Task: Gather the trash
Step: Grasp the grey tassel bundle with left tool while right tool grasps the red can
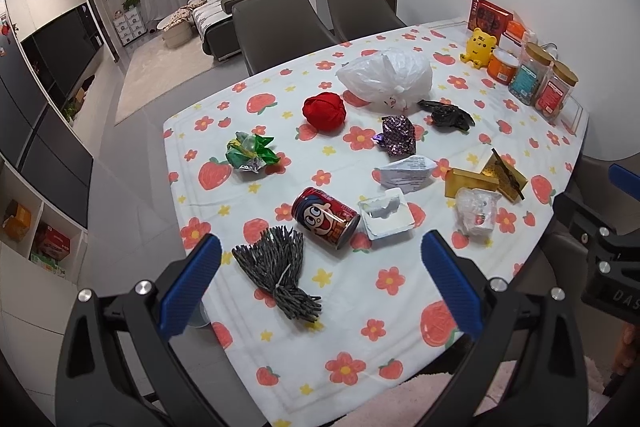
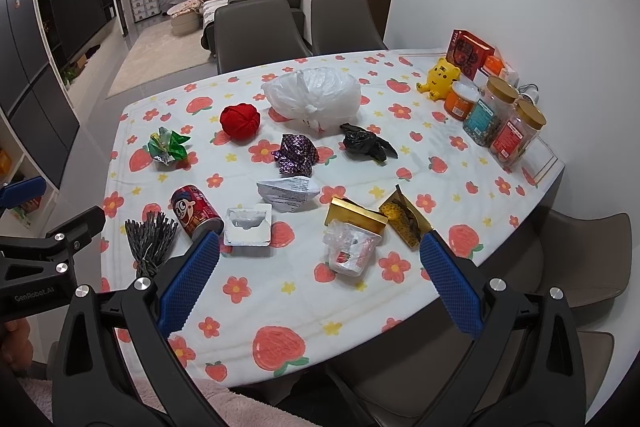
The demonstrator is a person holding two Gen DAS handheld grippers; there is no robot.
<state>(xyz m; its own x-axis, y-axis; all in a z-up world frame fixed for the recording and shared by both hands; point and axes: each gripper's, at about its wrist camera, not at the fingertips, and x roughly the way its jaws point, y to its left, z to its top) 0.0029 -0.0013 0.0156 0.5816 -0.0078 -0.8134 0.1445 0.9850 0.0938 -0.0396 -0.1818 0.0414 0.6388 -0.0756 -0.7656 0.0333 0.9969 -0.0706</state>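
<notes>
Both tools hang back over the near edge of the table, which reads as a survey before the first pick: the left gripper (image 1: 320, 279) has its blue pads spread wide and empty at the bottom of its frame, and the right gripper (image 2: 320, 279) is equally splayed, nothing between its fingers. The trash lies scattered across the flowered tablecloth (image 2: 352, 311), each piece apart from its neighbours, so any one can probably be taken without disturbing another. Lowest in the left view sit the grey tassel bundle (image 1: 278, 273), the red cartoon can (image 1: 325, 222) on its side, and the torn white cup-tray (image 1: 385, 214) just beside it. In the right view, the crumpled clear plastic cup (image 2: 352, 247) lies lower centre, touching the gold box (image 2: 356, 215). Further up are the folded white leaflet (image 2: 289, 193), purple foil (image 2: 296, 153), green wrapper (image 2: 166, 147), red ball (image 2: 239, 121), black bag (image 2: 366, 143) and tied white bag (image 2: 316, 97). The jars (image 2: 504, 125) and yellow toy (image 2: 439, 78) stand lined up at the upper right against the wall, likely kept goods rather than rubbish. No bin is visible.
</notes>
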